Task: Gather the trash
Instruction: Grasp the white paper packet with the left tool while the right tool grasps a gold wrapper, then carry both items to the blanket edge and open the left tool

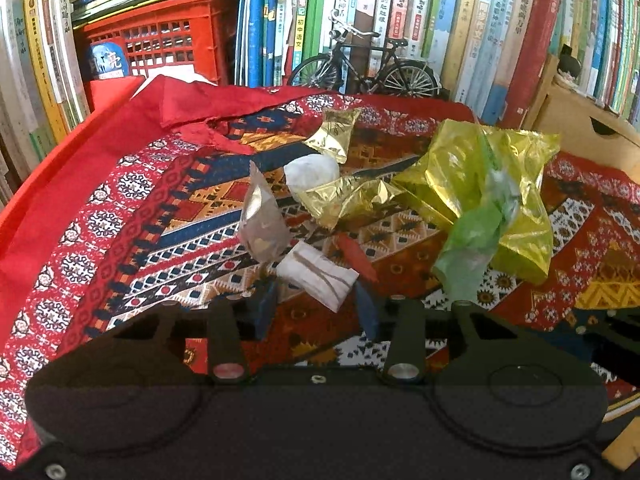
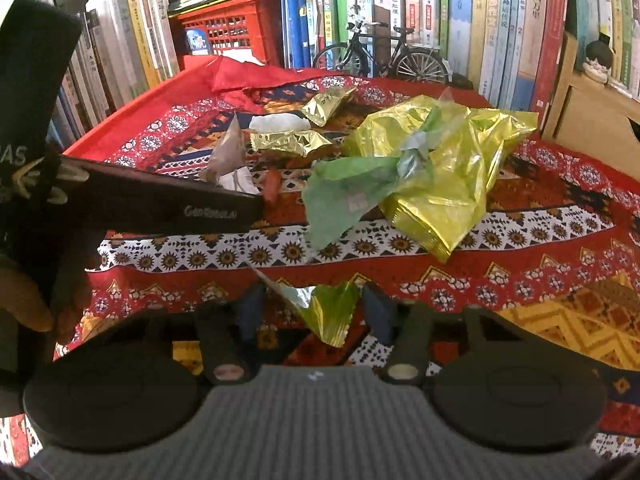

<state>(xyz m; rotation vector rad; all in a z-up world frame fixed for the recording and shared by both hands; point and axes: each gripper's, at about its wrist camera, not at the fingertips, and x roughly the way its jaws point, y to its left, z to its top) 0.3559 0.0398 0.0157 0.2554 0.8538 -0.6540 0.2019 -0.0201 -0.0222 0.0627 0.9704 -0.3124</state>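
Gold-green torn foil wrapper (image 2: pixel 330 312) sits between the right gripper (image 2: pixel 316 310) jaws; left gripper (image 1: pixel 316 300) jaws flank a white folded paper scrap (image 1: pixel 320 276) at twelve o'clock, contact unclear.

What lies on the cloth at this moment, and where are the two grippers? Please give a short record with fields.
surface: patterned red cloth
large trash: yellow foil bag, green plastic sheet draped against it
small trash: gold wrappers, white wad, clear sachet
left gripper: fingers flank the white folded wrapper; contact unclear
right gripper: fingers flank the gold-green foil scrap; pads seem not to press
behind: books, red crate, model bicycle
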